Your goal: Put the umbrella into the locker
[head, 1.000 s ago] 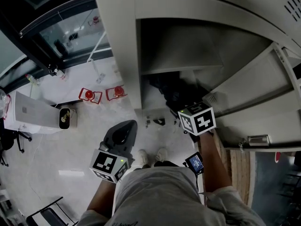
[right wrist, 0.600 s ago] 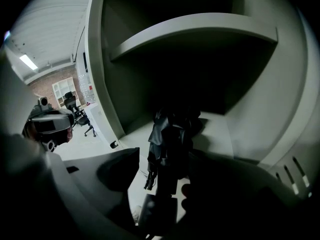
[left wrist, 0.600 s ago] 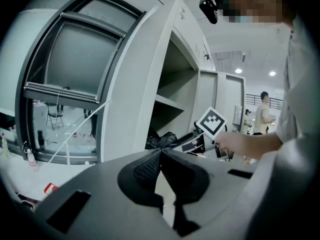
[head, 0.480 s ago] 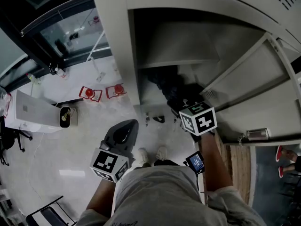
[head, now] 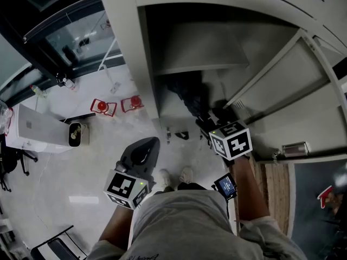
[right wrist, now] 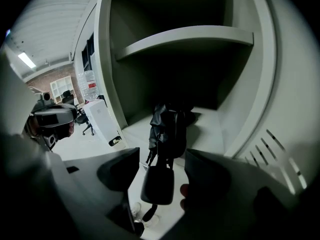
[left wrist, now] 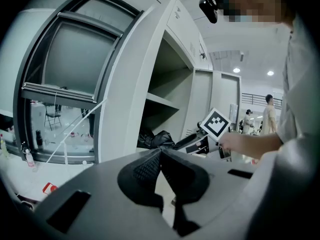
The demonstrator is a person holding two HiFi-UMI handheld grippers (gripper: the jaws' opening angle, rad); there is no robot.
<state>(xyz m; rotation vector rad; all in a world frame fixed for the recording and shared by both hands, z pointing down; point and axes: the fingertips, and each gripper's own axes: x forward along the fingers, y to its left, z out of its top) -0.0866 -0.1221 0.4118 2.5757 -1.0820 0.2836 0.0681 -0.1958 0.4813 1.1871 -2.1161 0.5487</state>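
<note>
On the pale floor at the left lie two small red objects (head: 100, 108), well apart from the action. Right of them the left gripper (head: 142, 151) is held low in front of the person's grey shirt (head: 179, 221), short of the locker. Its own view shows its two black ribbed jaws pressed together at the tips with nothing between them.

Next comes the tall grey metal locker (head: 124, 47). Its compartment is open, and a flat grey shelf (right wrist: 185, 36) crosses it above the bottom space. The folded black fabric umbrella (right wrist: 169, 126) is in that bottom space, lying on the locker's floor under the shelf. Its long axis runs front to back. The bunched canopy points toward the locker's dark rear, and the stubby black handle (right wrist: 158, 184) points out through the opening toward the person. In the head view it reads as a dark strip slanting from the compartment's inside down to the right gripper.

The right gripper (head: 210, 124), with its marker cube (head: 231, 140) uppermost, sits at the locker's mouth. Its jaws stand spread apart. The umbrella's handle hangs in the space between them, close to the left jaw and with a visible gap on the right-jaw side, so it is released rather than clamped.

Farthest right, the locker's grey door (head: 287, 96) is swung wide open.
</note>
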